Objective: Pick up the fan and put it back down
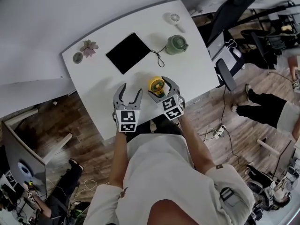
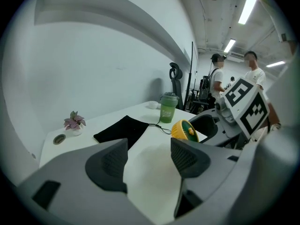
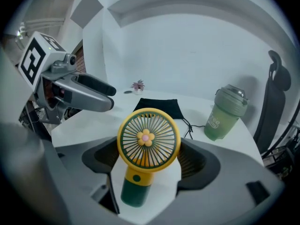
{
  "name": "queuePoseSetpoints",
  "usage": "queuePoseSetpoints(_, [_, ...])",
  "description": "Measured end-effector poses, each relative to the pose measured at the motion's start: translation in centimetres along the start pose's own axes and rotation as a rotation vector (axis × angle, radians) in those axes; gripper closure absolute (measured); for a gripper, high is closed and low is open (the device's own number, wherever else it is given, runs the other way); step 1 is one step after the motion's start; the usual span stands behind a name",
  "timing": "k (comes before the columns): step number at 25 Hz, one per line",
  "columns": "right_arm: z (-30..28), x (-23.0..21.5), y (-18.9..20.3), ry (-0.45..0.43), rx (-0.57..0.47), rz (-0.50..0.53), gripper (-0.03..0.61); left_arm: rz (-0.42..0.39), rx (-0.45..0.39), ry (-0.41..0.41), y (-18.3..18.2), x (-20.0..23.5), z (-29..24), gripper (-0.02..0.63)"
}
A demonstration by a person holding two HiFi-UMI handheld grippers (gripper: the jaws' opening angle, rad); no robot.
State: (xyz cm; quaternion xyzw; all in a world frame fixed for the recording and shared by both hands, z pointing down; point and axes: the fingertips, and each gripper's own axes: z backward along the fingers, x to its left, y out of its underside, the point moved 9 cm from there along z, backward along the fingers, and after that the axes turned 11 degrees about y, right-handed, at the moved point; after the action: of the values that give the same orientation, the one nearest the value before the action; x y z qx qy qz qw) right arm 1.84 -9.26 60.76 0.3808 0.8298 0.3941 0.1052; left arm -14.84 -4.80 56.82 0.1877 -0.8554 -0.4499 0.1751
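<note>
- Between the jaws of the right claw [image 3: 148,157], the fan [image 3: 148,140] stands upright: a yellow grille head with a flower boss, and a dark green handle below.
- Right claw: the jaws are spread to about the width of the fan head. The pads [image 3: 109,157] meet the yellow rim on either side. This is judged a grip on the head, though its firmness cannot be read.
- Left claw [image 2: 149,159]: the jaws are partly apart and hold nothing, with only bare table [image 2: 145,177] between them. It sits just left of the right claw.
- Step in hand, as judged: the grasp stage of the pick-up. No view settles whether the handle's foot is clear of the table; it looks at or very near the surface.
- Next move calls for even pressure on a round, probably smooth rim. The lift should be straight, with the head kept level so the handle does not swing. The fan then goes down on bare table, clear of the cord [image 3: 189,125].
- Ahead of the right claw lies a black pouch [image 3: 159,107]. Ahead and to the right stands a green lidded tumbler [image 3: 224,114]. Both are apart from the fan.
- Head view alone shows the two claws side by side at the table's near edge. It also shows a small white round-headed item [image 1: 175,18] far ahead of the right claw. A potted plant [image 1: 88,47] and a round dish [image 1: 78,57] sit ahead and to the left of the left claw.
- Right gripper view alone shows the rim against the pads, and the fan's face.
- Left gripper view alone confirms that claw is empty. It shows the fan head side-on to that claw's right, with the handle hidden behind its own jaw, and two people [image 2: 217,81] beyond the table.
</note>
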Motion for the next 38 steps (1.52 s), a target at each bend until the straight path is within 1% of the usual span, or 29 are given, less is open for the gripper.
queuePoseSetpoints(8, [3.0,-0.9,-2.2,0.041,-0.072,0.02,0.189,-0.02,-0.059,-0.037,-1.8,-0.9,1.5,0.333])
queuePoseSetpoints(17, [6.7,-1.9,-6.3,0.074,-0.237,0.032,0.189,-0.055,-0.152,-0.083,-4.6,-1.6,3.6,0.332])
queuePoseSetpoints(29, [12.8,-3.6,-11.8,0.139,-0.436,0.047,0.189,-0.142,-0.311,-0.132,-10.6,-2.9,7.5,0.321])
queuePoseSetpoints(38, [16.8,-4.6,-14.4,0.181,-0.552,0.041,0.189,-0.208,-0.399,-0.15,-14.3,-4.1,9.9,0.311])
